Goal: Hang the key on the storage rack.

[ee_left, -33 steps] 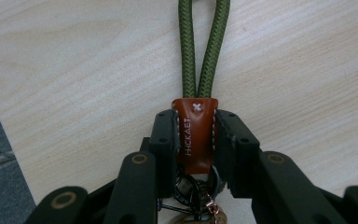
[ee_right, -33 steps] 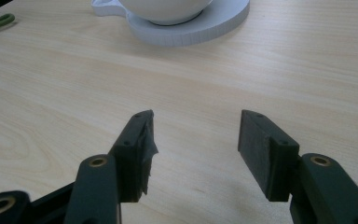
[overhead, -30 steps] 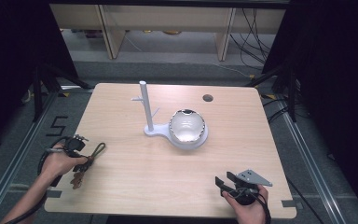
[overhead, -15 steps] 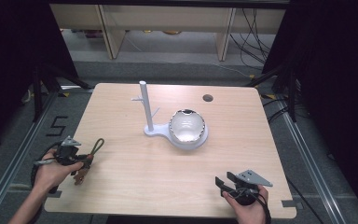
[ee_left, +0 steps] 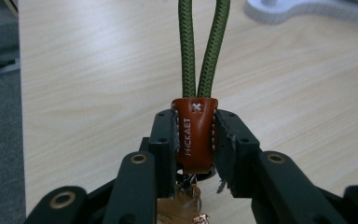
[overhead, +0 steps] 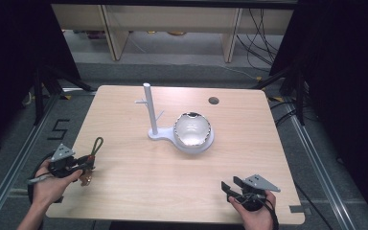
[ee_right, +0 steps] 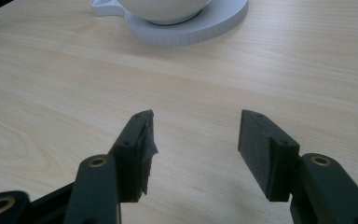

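Observation:
A keychain with a brown leather tab and a green cord loop lies at the table's left edge. My left gripper is shut on the leather tab, one jaw pressing each side, and the cord runs straight ahead from the jaws. In the high view the left gripper sits low over the wood near the front left corner. My right gripper rests near the front right edge. Its jaws stand open over bare wood with nothing between them.
A white stand with a post and small pegs rises at mid-table. Its round base carries a shiny bowl. A dark round hole marks the far side of the table. Shelving stands beyond the table.
My left hand has drawn back a little toward the near edge with the keychain in the jaws, and the cord loop now points more away. The right gripper has stayed put.

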`<act>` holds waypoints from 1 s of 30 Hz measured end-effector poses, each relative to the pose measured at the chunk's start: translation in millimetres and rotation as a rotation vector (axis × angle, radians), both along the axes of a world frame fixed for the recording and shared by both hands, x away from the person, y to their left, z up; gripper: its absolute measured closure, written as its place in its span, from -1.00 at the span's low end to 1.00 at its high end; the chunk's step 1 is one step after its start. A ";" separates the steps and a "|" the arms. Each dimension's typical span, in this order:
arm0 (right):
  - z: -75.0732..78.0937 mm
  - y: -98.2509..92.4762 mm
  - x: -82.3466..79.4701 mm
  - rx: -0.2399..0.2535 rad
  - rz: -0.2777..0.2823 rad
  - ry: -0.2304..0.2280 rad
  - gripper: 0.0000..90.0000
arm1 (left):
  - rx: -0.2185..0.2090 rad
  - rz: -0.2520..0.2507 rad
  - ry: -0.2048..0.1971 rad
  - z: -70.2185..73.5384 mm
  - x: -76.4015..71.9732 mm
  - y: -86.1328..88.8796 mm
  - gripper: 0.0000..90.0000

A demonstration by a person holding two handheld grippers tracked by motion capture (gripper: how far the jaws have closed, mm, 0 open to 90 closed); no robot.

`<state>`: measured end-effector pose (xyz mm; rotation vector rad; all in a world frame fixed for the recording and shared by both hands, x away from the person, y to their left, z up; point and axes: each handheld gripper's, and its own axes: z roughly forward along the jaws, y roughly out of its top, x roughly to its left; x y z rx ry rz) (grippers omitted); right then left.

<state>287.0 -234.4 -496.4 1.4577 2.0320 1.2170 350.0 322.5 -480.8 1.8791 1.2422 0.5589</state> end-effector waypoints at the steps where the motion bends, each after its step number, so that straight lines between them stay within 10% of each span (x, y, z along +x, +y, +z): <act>1: -0.1 0.0 -0.1 0.000 0.001 0.000 0.03 | -0.003 0.001 -0.015 -0.2 -1.1 0.6 0.53; 12: -3.0 0.7 1.3 0.021 0.020 -0.019 0.03 | -0.081 0.014 -0.163 -2.8 -13.7 -0.2 0.53; 30: -4.6 1.6 1.7 -0.017 0.008 -0.029 0.02 | -0.137 0.007 -0.277 8.0 -21.3 -4.7 0.53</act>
